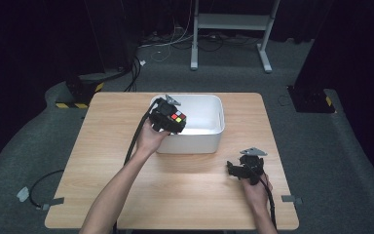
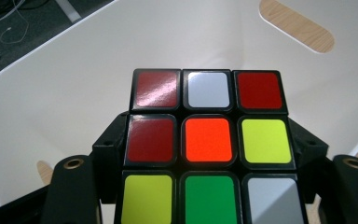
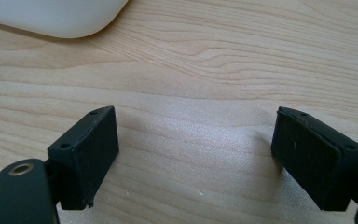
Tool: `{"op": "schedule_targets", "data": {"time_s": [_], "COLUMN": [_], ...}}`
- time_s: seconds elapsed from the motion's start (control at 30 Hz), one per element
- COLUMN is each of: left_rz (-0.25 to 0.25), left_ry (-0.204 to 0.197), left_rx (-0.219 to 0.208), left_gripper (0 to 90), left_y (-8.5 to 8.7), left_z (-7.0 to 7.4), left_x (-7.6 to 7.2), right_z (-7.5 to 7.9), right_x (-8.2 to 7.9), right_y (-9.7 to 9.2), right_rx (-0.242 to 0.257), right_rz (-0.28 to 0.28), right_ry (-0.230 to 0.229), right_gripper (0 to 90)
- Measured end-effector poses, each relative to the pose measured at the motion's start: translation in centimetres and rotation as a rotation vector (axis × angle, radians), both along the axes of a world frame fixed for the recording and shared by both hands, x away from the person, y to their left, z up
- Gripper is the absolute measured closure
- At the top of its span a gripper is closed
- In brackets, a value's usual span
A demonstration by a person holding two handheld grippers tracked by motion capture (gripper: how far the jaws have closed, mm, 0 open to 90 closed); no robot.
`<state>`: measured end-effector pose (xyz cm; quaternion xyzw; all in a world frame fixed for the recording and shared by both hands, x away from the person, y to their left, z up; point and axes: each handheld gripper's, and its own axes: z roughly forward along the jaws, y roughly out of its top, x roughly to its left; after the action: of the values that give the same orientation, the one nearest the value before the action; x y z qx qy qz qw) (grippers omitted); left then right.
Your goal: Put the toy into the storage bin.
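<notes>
My left gripper (image 1: 171, 118) clamps the multicoloured plastic puzzle cube (image 2: 208, 149) over the white plastic bin (image 1: 209, 139), its floor straight below. Right gripper (image 3: 196, 154) gapes idle at 5 o'clock on the wooden counter (image 1: 175, 185).

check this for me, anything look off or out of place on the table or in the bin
Nothing stands out. The left gripper holds a scrambled puzzle cube squarely between its jaws over the white bin, which sits upright on the wooden table. The right gripper rests open above bare wood. No spill or damage shows.
</notes>
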<state>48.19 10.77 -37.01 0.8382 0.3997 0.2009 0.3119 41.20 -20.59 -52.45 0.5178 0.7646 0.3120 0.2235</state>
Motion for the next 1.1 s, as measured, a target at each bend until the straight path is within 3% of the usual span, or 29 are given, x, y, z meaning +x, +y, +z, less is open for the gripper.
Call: {"op": "schedule_targets", "data": {"time_s": [0.57,1.1], "left_rz": [0.034,0.059], "left_ry": [0.001,0.004], "left_rx": [-0.017,0.002], "left_gripper": [33.1,33.0], "left_y": [1.5,2.5], "left_z": [-0.4,-0.9], "left_x": [-0.2,-0.2], "right_z": [0.0,0.0], "right_x": [0.0,0.0], "right_y": [0.0,0.0], "right_rx": [0.000,0.000], "right_rz": [0.000,0.000], "right_ry": [0.000,0.000], "right_gripper": [14.7,14.7]}}
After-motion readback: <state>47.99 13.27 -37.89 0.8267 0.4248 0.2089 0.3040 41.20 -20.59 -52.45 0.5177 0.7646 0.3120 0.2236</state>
